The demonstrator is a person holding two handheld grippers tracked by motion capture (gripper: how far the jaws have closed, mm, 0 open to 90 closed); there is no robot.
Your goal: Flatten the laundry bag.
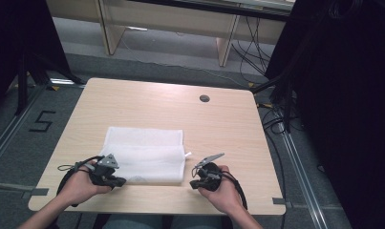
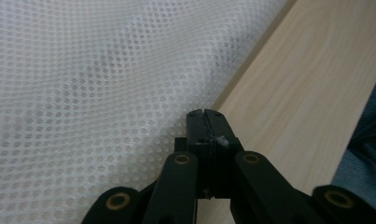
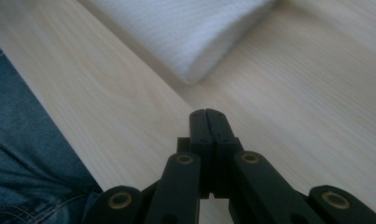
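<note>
A white mesh cloth point(image 1: 144, 155), folded into a rectangle, lies flat on the near half of the wooden table point(image 1: 147, 102). My left gripper point(image 1: 117, 181) rests at the cloth's near left corner. In the left gripper view its jaws point(image 2: 205, 112) are shut, with the tips at the edge of the cloth point(image 2: 83, 84); no fabric shows between them. My right gripper point(image 1: 192, 185) sits on bare wood just off the cloth's near right corner. In the right gripper view it point(image 3: 206, 111) is shut on nothing, and the cloth's rounded corner point(image 3: 190, 28) lies a little ahead.
A dark round cable hole point(image 1: 204, 98) sits near the table's far edge. The person's blue jeans point(image 3: 22, 154) show beyond the table's near edge. Dark curtains and cables point(image 1: 276, 109) stand to the right, and a wooden desk frame point(image 1: 109, 28) stands behind.
</note>
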